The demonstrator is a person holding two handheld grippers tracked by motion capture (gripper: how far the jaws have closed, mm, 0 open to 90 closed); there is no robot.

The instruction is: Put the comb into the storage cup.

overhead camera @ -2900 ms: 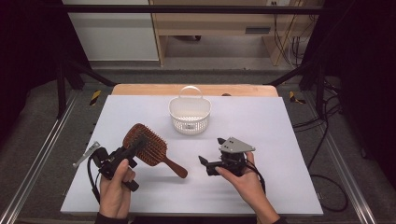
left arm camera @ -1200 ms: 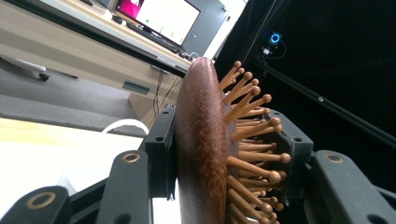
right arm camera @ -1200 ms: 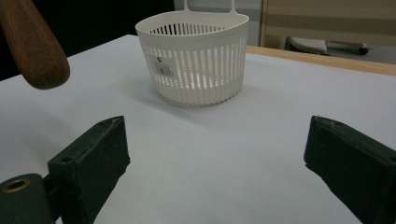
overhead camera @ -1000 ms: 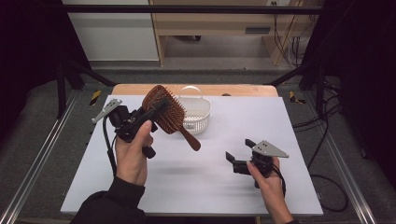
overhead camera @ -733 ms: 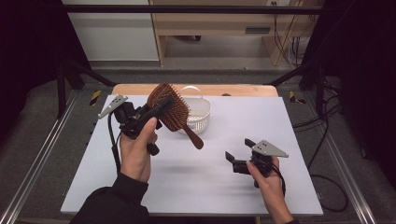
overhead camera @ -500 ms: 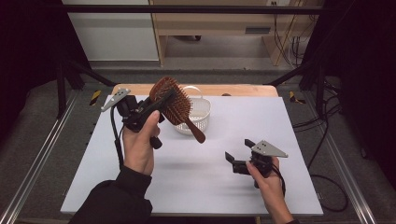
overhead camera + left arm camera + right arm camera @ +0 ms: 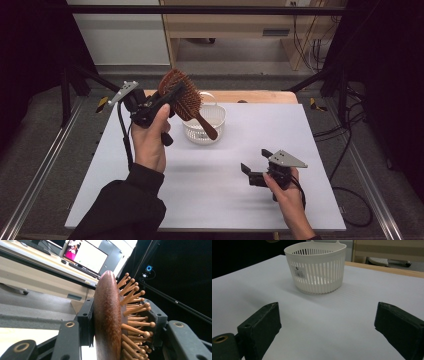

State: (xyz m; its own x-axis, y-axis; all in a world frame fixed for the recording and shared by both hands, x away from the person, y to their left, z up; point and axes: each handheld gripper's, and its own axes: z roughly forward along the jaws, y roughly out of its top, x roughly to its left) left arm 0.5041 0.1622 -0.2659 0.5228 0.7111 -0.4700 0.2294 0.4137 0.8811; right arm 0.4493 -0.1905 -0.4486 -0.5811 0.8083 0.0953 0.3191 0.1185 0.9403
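A brown wooden paddle hairbrush (image 7: pixel 186 101) hangs in the air over the white slotted basket (image 7: pixel 204 124), its handle slanting down toward the basket's right side. My left gripper (image 7: pixel 175 95) is shut on the brush head. In the left gripper view the pads clamp the hairbrush (image 7: pixel 108 322) front and back, with the wooden pins sticking out to the right. My right gripper (image 7: pixel 254 160) rests low on the white table at the front right, open and holding nothing. Beyond its wide jaws the right gripper view shows the basket (image 7: pixel 317 268).
The white tabletop (image 7: pixel 240 200) stretches around the basket, with a wooden strip (image 7: pixel 250 96) along its far edge. Dark metal frame bars stand at both sides. A shelf unit and cables sit behind the table.
My left hand has carried the hairbrush up and to the right, so its handle now hangs over the basket. The right gripper has stayed where it was.
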